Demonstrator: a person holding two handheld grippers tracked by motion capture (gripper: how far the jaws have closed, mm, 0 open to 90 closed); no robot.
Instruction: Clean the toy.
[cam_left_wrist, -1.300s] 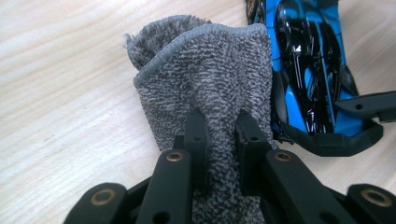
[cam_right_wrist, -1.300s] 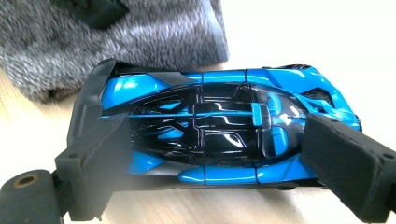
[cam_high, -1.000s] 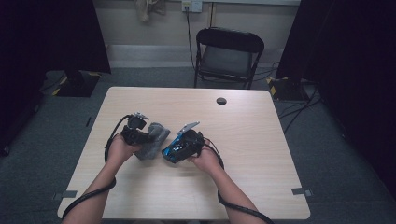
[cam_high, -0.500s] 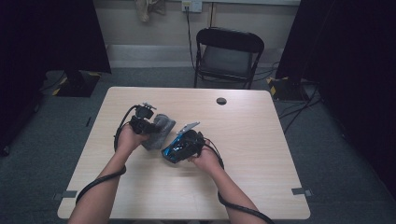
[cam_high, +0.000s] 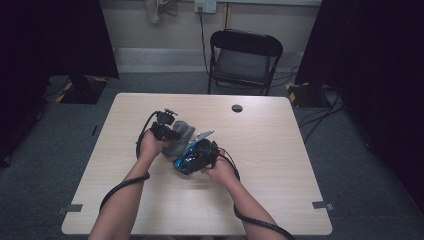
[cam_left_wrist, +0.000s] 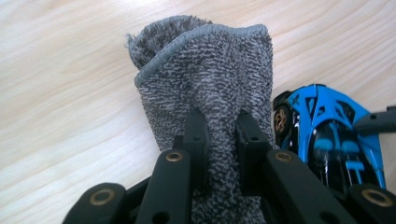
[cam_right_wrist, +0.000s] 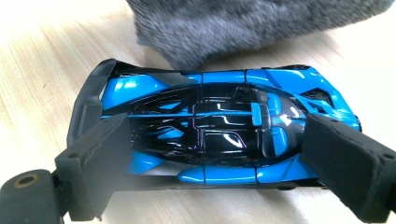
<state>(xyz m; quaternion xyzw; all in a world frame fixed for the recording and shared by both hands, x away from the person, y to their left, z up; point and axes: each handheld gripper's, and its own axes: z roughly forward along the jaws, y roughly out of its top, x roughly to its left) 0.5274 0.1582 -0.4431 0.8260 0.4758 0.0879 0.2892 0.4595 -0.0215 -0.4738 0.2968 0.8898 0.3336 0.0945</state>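
My left gripper (cam_high: 172, 133), jaws pinching the grey cloth (cam_left_wrist: 210, 98), has carried it off toward the far edge of the surface (cam_high: 280, 200). My right gripper (cam_high: 196, 154) clamps the blue toy car (cam_right_wrist: 205, 126) mid-surface; the wiping stroke looks finished.

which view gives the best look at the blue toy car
The right gripper view: the toy car lies side-on, roof and both ends sharp, with the right gripper clamped on it. The left gripper view shows one end beside the grey cloth. In the high view it is a small blue shape.
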